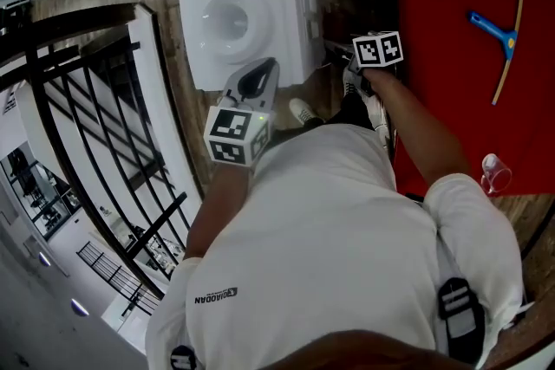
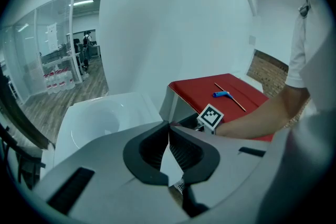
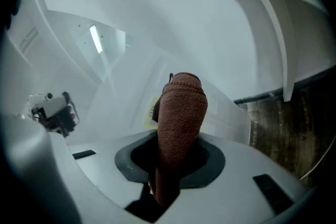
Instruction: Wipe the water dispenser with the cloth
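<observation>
The white water dispenser (image 1: 243, 17) stands in front of me, its top a round basin (image 2: 102, 120). My left gripper (image 1: 264, 69) hovers over the top's near edge, and its jaws (image 2: 169, 126) meet at the tips with nothing between them. My right gripper (image 1: 351, 65) is low at the dispenser's right side, beside the red table. In the right gripper view it (image 3: 176, 141) is shut on a brown cloth (image 3: 181, 107). The cloth sticks out beyond the jaws, close to the dispenser's white panel (image 3: 131, 76). Contact cannot be told.
A red table (image 1: 460, 13) on the right carries a blue squeegee (image 1: 496, 32) and a clear glass (image 1: 495, 173). A black railing (image 1: 87, 100) runs on the left. Wooden floor (image 3: 286, 126) lies below, and a yellow label (image 3: 151, 113) shows on the dispenser.
</observation>
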Action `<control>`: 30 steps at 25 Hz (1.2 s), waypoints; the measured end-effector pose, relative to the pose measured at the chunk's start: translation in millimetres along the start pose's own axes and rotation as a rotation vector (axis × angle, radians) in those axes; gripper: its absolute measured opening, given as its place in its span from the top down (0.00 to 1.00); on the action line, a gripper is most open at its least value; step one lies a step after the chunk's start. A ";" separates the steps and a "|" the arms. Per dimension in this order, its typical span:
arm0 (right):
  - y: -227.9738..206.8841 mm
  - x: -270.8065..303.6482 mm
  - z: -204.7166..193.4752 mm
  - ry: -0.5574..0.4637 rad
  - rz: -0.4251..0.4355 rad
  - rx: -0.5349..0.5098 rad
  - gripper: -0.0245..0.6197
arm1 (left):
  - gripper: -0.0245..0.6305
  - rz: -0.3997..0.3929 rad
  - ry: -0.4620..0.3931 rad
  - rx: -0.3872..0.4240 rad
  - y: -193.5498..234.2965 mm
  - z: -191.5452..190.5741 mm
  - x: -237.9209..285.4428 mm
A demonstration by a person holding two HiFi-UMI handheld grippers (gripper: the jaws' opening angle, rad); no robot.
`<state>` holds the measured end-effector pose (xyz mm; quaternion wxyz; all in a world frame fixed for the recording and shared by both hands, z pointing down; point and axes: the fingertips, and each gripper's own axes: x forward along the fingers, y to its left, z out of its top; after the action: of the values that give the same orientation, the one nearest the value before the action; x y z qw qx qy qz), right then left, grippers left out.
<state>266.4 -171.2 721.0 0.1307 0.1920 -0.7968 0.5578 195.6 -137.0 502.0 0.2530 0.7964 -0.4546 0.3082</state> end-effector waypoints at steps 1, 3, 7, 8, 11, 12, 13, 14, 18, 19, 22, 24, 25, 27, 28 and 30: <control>15.4 -8.9 11.3 -0.024 0.029 -0.022 0.86 | 0.96 0.000 -0.005 0.000 0.5 0.7 1.0; 43.3 -26.7 34.7 -0.070 0.071 -0.058 0.86 | 0.96 0.001 -0.016 -0.001 0.5 4.6 1.5; 89.1 -50.3 80.3 -0.152 0.126 -0.101 0.86 | 0.96 0.000 -0.034 -0.003 0.2 15.3 -1.6; 99.8 -52.8 91.0 -0.171 0.144 -0.113 0.86 | 0.96 0.002 -0.038 -0.002 0.5 16.6 -2.3; 125.2 -53.7 119.1 -0.213 0.183 -0.162 0.86 | 0.96 0.011 -0.049 -0.005 2.6 19.7 -4.4; 130.1 -51.8 126.9 -0.221 0.189 -0.178 0.86 | 0.96 0.015 -0.052 -0.006 3.7 20.8 -5.1; 132.9 -48.9 133.8 -0.225 0.192 -0.191 0.86 | 0.96 0.019 -0.056 -0.007 4.8 22.1 -5.7; 133.8 -45.6 139.4 -0.226 0.191 -0.200 0.86 | 0.96 0.022 -0.058 -0.007 5.9 23.2 -6.5; 128.5 -33.6 150.2 -0.219 0.181 -0.205 0.86 | 0.96 0.038 -0.060 -0.005 9.9 26.3 -11.1; 126.0 -31.2 151.5 -0.216 0.180 -0.202 0.86 | 0.96 0.042 -0.060 -0.005 11.3 27.4 -11.5; 107.0 -23.4 150.5 -0.198 0.148 -0.186 0.86 | 0.96 0.051 -0.062 -0.009 15.2 29.4 -11.2; 91.8 -16.4 148.5 -0.188 0.124 -0.178 0.86 | 0.96 0.057 -0.060 -0.011 17.8 28.4 -10.7; 85.4 -12.3 147.8 -0.185 0.118 -0.173 0.86 | 0.96 0.060 -0.060 -0.013 19.1 27.5 -10.3; 71.2 -3.5 144.7 -0.174 0.101 -0.164 0.86 | 0.96 0.066 -0.058 -0.017 21.5 24.7 -9.8; 62.9 0.9 141.7 -0.163 0.085 -0.160 0.86 | 0.96 0.069 -0.057 -0.019 22.6 22.9 -10.0; 48.1 8.5 136.3 -0.149 0.055 -0.150 0.86 | 0.96 0.076 -0.054 -0.026 24.6 19.8 -12.1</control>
<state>237.9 -285.9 637.4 0.0699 0.2005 -0.8489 0.4841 174.3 -155.0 482.8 0.2389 0.7832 -0.4954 0.2900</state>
